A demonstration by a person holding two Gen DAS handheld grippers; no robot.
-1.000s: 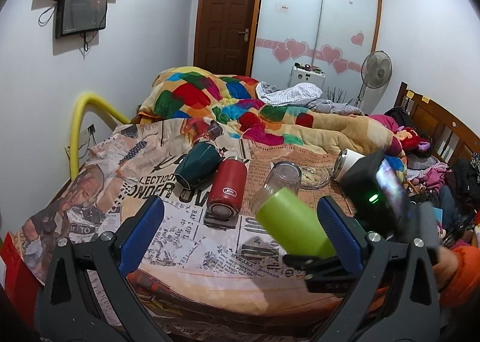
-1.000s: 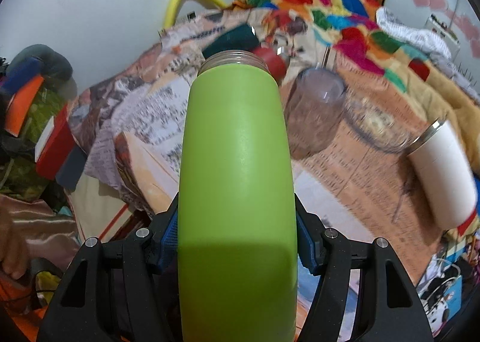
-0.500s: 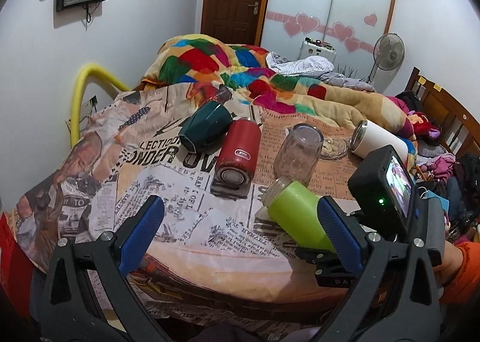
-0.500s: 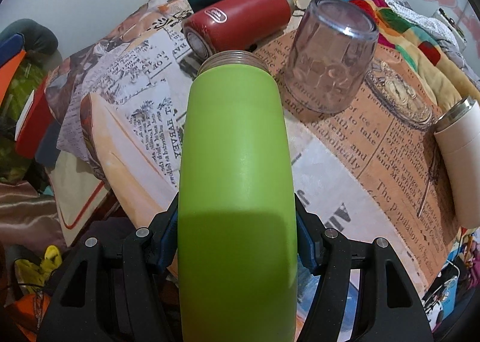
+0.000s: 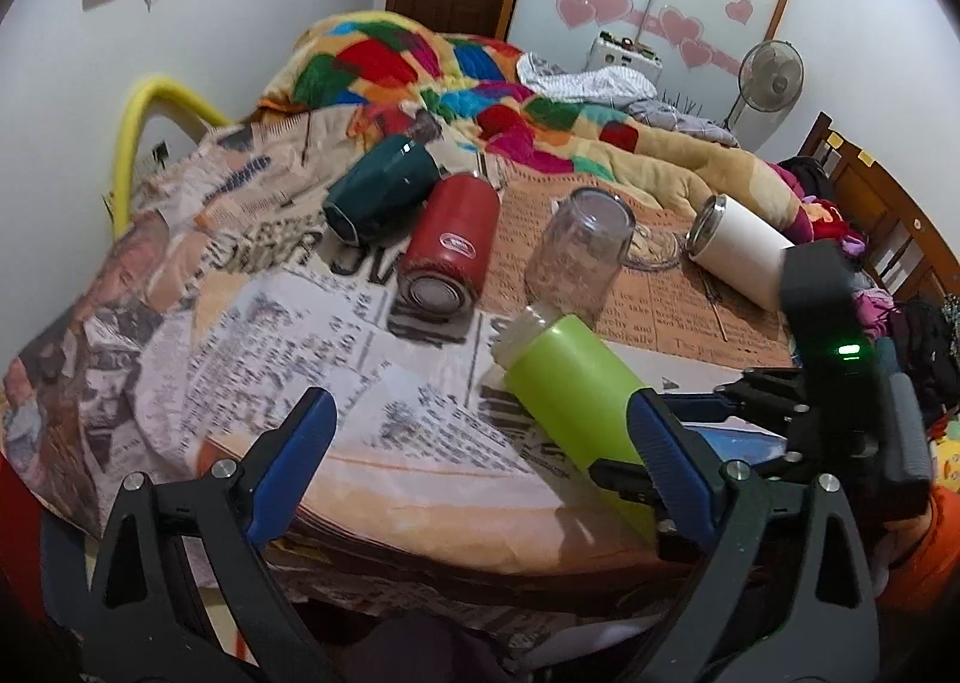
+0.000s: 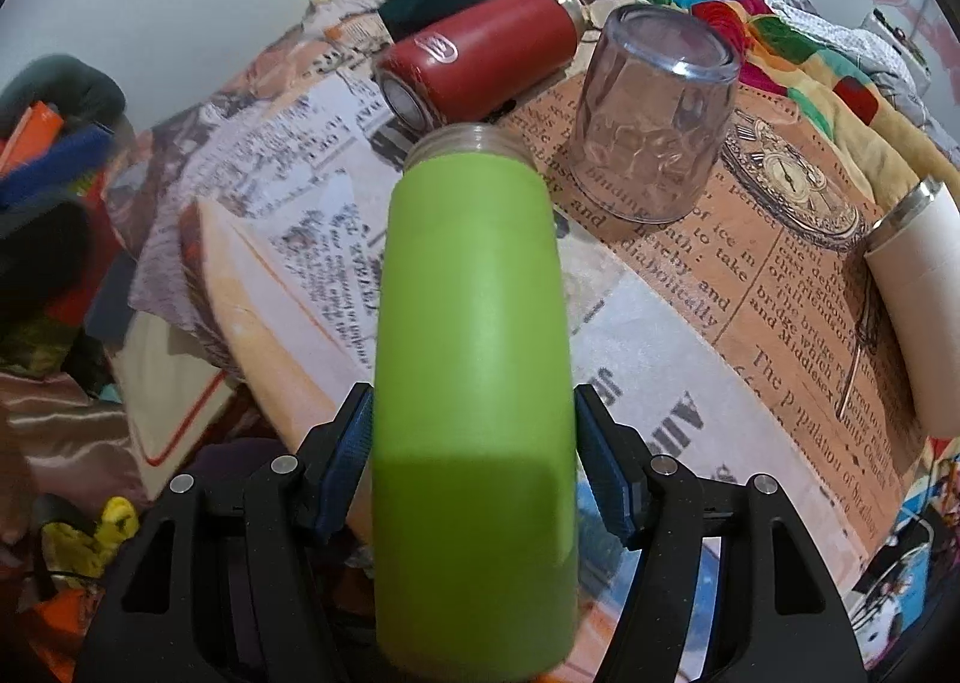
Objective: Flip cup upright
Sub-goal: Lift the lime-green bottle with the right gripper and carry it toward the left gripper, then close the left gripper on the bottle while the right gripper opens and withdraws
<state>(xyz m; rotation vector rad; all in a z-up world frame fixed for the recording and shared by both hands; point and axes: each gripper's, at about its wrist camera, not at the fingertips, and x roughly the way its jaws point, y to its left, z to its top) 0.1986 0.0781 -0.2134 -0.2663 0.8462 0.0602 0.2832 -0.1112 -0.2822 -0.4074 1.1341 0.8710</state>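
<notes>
Lime-green cup (image 6: 474, 383) at frame centre, blue pads (image 6: 345, 461) on black right claw (image 6: 474, 479). Red flask (image 5: 450, 245), dark-green mug (image 5: 378, 191), white tumbler (image 5: 744, 254). Newspaper-print cloth (image 5: 336, 323); multicoloured patchwork quilt (image 5: 420, 59) at upper centre.

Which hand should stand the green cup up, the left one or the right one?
The right one, most likely. The right gripper already clamps the green cup between its fingers, mouth pointing away. The left gripper is open, holds nothing, and sits beside the cup.
</notes>
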